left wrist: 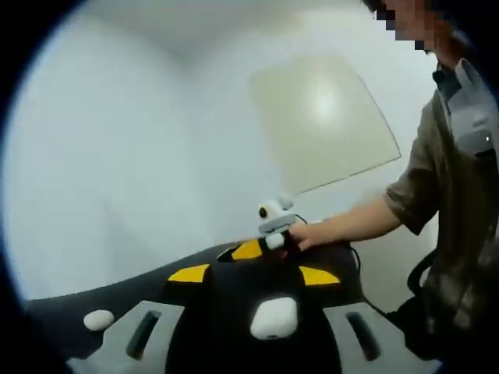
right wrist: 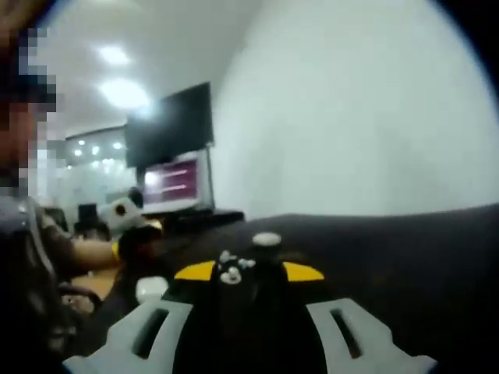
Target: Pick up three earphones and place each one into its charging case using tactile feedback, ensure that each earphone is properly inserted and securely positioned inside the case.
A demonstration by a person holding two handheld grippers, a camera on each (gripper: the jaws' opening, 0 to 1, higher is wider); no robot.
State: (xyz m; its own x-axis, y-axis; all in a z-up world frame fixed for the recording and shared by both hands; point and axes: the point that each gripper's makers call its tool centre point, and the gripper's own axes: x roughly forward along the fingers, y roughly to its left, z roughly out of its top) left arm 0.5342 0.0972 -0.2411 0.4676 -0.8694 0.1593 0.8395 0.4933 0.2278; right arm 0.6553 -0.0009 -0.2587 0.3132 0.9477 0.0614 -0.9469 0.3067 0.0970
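Observation:
In the left gripper view a white rounded charging case (left wrist: 274,318) sits between my own black, yellow-tipped jaws, and my left gripper (left wrist: 256,274) is shut on it. Just beyond, my right gripper (left wrist: 273,240) comes in, held by a person's hand. In the right gripper view my right gripper (right wrist: 248,270) is shut on a small white earphone (right wrist: 231,269) at its tips. To the left there, my left gripper (right wrist: 139,248) holds the white case (right wrist: 152,288). A small white piece (right wrist: 267,239) lies on the dark table (right wrist: 405,249) just past the jaws.
Another white rounded piece (left wrist: 99,319) lies on the dark table (left wrist: 54,308) at the left. The person (left wrist: 460,195) stands at the right, near a black chair (left wrist: 419,274). A pale panel (left wrist: 323,121) hangs on the wall. A lit screen (right wrist: 175,183) stands far back.

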